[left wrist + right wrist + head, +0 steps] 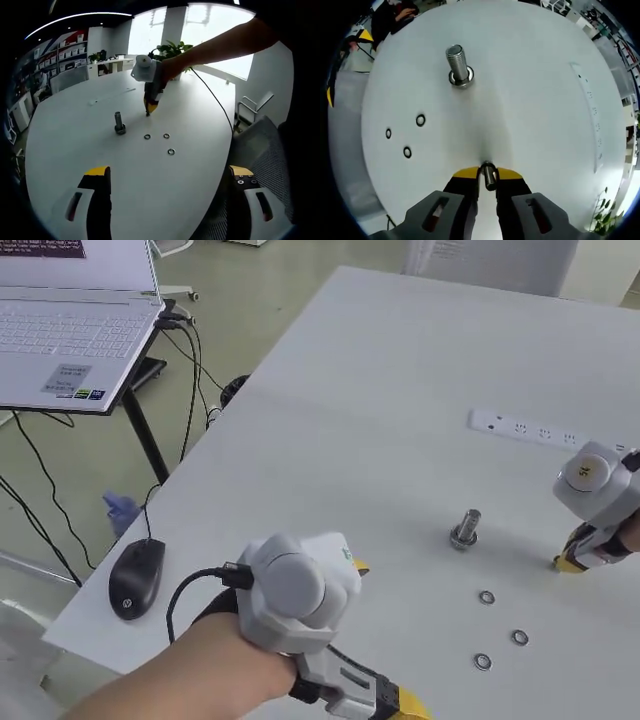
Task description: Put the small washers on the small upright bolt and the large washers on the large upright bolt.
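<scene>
Right tool [487,172]: jaws all but closed, pinching the small bolt [490,177] at the very tips, shank roughly vertical, lower end at the desk [530,100]; can't confirm it's seated. Left tool [169,172]: jaws wide apart, nothing held, low over the desk with the work ahead of it. My read is that the step in hand is standing the small bolt up, with no washer placed yet. To do it well, get the head flat on the desk before letting go. Check it isn't leaning, then open both jaws slowly and evenly. Back out along the jaw axis so neither pad drags it over. The spot looks sensible, well apart from everything else, so there's room to come down on it from above. Next out, ahead-left of the right tool, are three washers [420,120], lying flat in a loose group and not touching each other. They're too small to tell large from small here, so compare bore against each bolt before committing. Flat rings on a smooth desk will likely be fiddly to pinch, so expect to tip one on edge or slide it. The left tool is the closer one for that. Further ahead of the right tool and slightly left is the large bolt [457,62], upright on its head, threads bare as far as I can see. Farthest out, off to the right tool's right, a power strip [592,115] sits clear of the work.
</scene>
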The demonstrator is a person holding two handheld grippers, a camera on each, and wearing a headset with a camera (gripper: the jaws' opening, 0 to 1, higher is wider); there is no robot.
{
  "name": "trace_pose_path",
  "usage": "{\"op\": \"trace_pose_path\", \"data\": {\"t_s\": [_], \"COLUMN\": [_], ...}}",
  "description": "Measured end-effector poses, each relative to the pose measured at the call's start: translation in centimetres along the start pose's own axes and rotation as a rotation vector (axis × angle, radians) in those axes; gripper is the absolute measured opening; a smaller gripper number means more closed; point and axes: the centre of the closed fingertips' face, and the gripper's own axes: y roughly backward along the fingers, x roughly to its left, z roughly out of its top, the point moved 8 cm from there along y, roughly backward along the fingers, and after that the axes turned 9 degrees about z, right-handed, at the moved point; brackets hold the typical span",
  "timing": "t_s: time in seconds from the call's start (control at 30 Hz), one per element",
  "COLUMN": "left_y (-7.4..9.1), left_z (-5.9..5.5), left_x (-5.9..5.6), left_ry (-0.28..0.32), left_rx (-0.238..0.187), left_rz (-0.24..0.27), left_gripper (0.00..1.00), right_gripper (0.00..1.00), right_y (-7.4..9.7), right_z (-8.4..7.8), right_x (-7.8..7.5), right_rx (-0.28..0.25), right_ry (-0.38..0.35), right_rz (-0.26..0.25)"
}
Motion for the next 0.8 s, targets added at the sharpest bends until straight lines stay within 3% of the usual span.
{"op": "trace_pose_path", "data": {"t_s": [0.8], "left_y": [0.19], "left_z": [-0.22], "left_x": [-0.13], "left_ry": [0.003], "left_rx": [0.013], "left_rz": [0.014], "left_gripper": [0.98], "right_gripper": [0.13], "right_y": [-0.53], "right_z": [-0.04], "right_x": [0.34], "right_rx": [-0.014], "right_ry": [0.029], "right_rz": [-0.012]}}
